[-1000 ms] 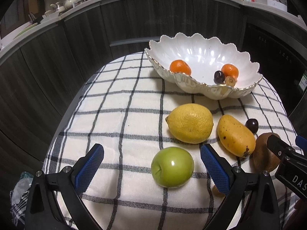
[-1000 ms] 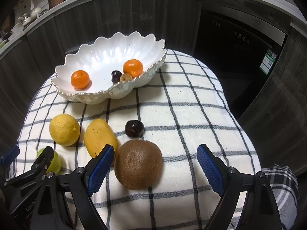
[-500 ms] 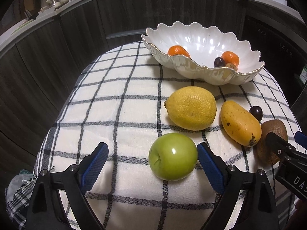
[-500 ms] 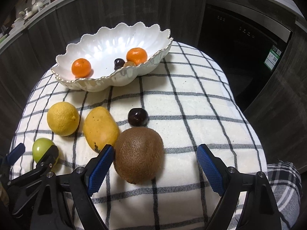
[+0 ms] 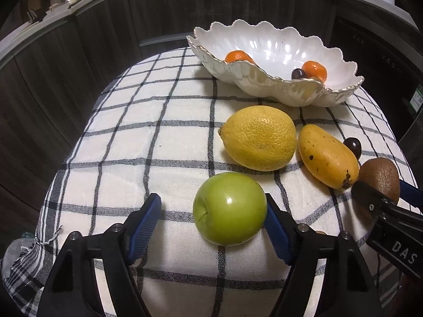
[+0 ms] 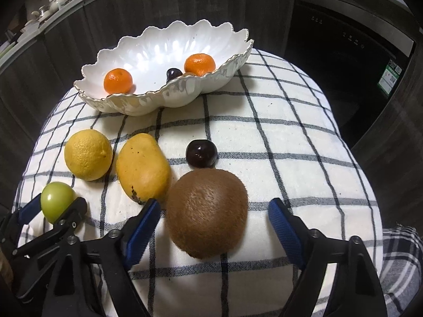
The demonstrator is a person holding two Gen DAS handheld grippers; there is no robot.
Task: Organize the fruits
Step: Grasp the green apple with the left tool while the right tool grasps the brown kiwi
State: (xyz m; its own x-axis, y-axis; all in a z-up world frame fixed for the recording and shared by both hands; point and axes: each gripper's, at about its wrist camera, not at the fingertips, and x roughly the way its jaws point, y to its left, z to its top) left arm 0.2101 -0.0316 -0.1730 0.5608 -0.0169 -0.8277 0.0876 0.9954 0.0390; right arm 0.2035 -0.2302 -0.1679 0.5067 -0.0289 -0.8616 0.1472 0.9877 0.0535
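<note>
On the checked cloth lie a green apple [image 5: 229, 208], a lemon [image 5: 260, 137], a mango [image 5: 327, 159], a dark cherry [image 6: 201, 153] and a brown kiwi [image 6: 207, 212]. My left gripper [image 5: 212, 215] is open with the apple between its fingers, the right finger touching it. My right gripper [image 6: 214, 218] is open around the kiwi, which sits nearer its left finger. A white scalloped bowl [image 6: 224, 78] at the back holds two mandarins [image 6: 117, 80] and a dark cherry [image 6: 173, 74].
The cloth-covered round table [image 5: 132, 137] drops off on all sides. Dark wood cabinets [image 5: 79, 52] curve behind it. A black appliance [image 6: 343, 60] stands at the back right. The left gripper shows in the right wrist view [image 6: 53, 227].
Both grippers have moved forward and lower. The apple now sits between the left fingers and the kiwi between the right fingers. The fruits have not moved.
</note>
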